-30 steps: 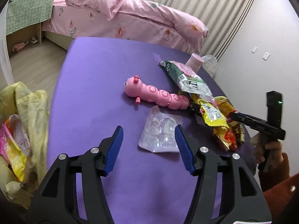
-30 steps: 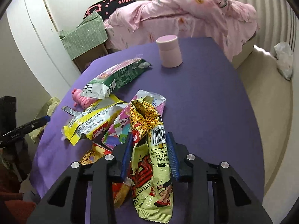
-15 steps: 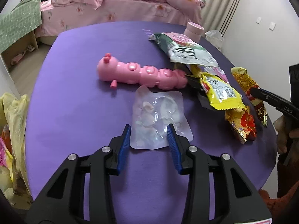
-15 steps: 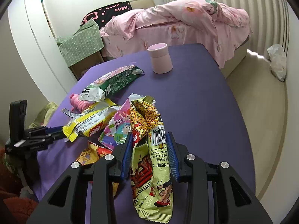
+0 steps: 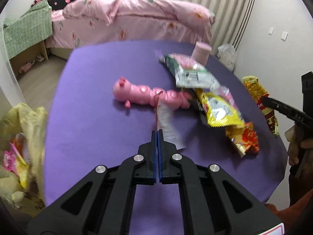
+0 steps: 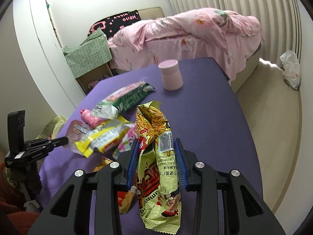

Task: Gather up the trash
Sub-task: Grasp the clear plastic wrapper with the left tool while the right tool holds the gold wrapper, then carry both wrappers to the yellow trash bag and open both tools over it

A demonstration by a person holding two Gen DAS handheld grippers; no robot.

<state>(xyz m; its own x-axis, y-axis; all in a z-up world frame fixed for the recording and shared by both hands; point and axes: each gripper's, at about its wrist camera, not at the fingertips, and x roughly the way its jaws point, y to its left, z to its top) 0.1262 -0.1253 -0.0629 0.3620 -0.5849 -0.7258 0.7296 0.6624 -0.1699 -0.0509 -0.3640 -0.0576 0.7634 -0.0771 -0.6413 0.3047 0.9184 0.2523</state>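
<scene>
Far left of the left tongs (image 5: 156, 135), off the table's edge, a yellow bag (image 5: 23, 129) sits open with wrappers inside. The left tongs are pressed together, pinching the clear blister pack (image 5: 166, 121) by its near edge; the pack is turned edge-on and lifted off the purple table (image 5: 93, 117), blurred, so its far end reaches up in front of the toy. Straight ahead of these tongs lies the pink caterpillar toy (image 5: 148, 97), head pointing left. Ahead and to the right sits a green-and-white packet (image 5: 189, 72), with a pink cup (image 5: 201, 51) upside down just beyond it. Right of the tips a yellow wrapper (image 5: 219, 109) overlaps the toy's tail end, and an orange-red wrapper (image 5: 244, 139) lies against its near side.

In the right wrist view, the left tongs show at far left with the blister pack (image 6: 75, 130) at their tip. The yellow wrapper (image 6: 99, 139) and green packet (image 6: 121, 101) lie ahead-left of the right tongs (image 6: 155, 156), the cup (image 6: 172, 74) farther ahead. The right tongs are closed on a tall yellow noodle packet (image 6: 158, 156), gripping it at mid-height; it stands roughly upright between the blue pads (image 6: 179, 162), its bottom hanging below them, raised over the table's right side.
</scene>
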